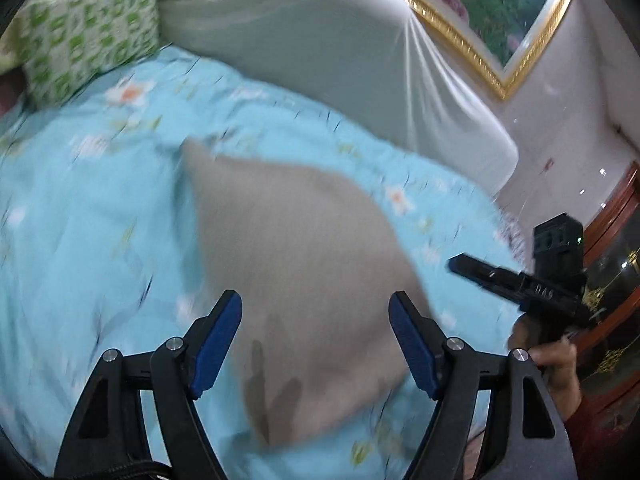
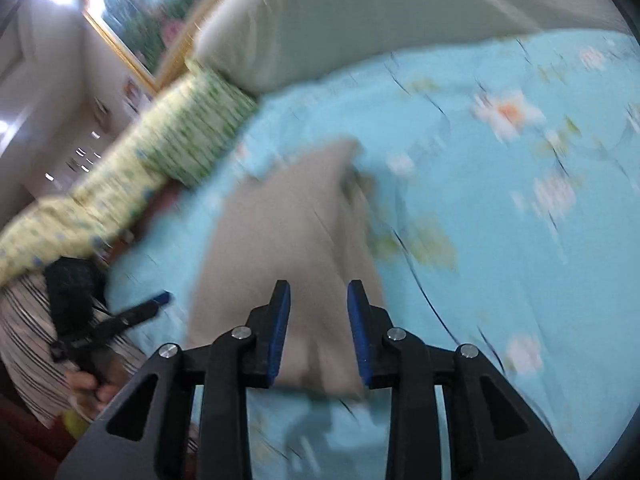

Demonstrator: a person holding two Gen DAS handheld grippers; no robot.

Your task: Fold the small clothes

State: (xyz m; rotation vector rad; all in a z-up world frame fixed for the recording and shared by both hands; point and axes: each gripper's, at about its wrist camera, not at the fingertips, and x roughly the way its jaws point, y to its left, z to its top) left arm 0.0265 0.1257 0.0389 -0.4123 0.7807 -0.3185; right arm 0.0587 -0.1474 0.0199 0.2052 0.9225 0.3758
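Grey garment [image 1: 304, 272] lies folded at frame centre; my left gripper [image 1: 316, 344] and right gripper [image 2: 319, 328] hang empty, jaws apart; smoothing may remain.

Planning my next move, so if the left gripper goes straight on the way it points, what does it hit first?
Most likely the beige cloth lying on the blue bedspread. The left gripper is open and aimed down at it with nothing between, though blur leaves depth unclear.

A home bedroom. A bed [image 1: 80, 220] carries a light-blue floral cover, a green-and-white patterned pillow [image 1: 88, 40] and a pale bolster [image 1: 300, 60]; a gilt-framed landscape painting [image 1: 500, 12] hangs on the wall, beside dark red wooden furniture [image 1: 616, 216].
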